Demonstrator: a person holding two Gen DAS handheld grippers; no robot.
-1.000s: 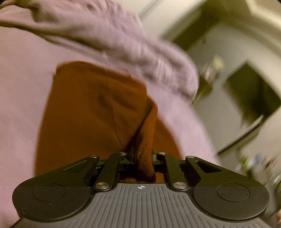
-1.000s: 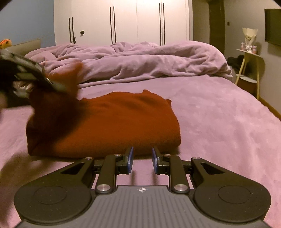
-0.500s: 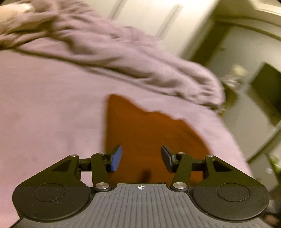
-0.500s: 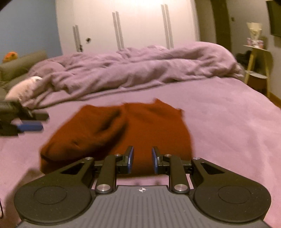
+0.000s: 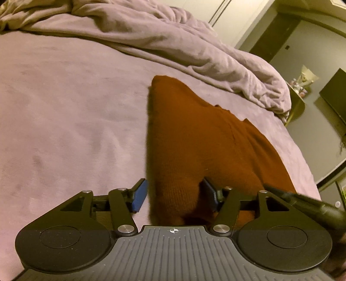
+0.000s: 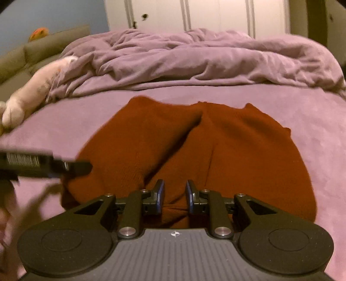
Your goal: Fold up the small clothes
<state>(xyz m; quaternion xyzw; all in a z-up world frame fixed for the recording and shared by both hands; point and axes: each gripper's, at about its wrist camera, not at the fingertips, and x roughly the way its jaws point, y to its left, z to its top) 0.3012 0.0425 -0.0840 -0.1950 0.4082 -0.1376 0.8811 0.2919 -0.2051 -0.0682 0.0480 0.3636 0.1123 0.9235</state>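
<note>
A rust-brown knitted garment (image 5: pixel 205 140) (image 6: pixel 173 140) lies folded on the purple bed sheet (image 5: pixel 64 108), with a crease running down its middle. My left gripper (image 5: pixel 174 190) hovers at the garment's near left edge. Its jaws are opening and the cloth's edge lies between them, unpressed. In the right wrist view the left gripper (image 6: pixel 73 167) shows as a dark bar at that left edge. My right gripper (image 6: pixel 174 190) sits over the near edge, its jaws a narrow gap apart and gripping nothing. The right gripper (image 5: pixel 302 201) enters the left wrist view at the lower right.
A crumpled purple duvet (image 6: pixel 194 58) is heaped across the far side of the bed. A pale plush toy (image 6: pixel 39 86) lies at the far left. White wardrobe doors (image 6: pixel 216 15) stand behind. A small side table (image 5: pixel 300 101) stands past the bed's right edge.
My left gripper let go of the fold of cloth, opened, and drew back to the garment's left edge. The right gripper moved forward over the near edge.
</note>
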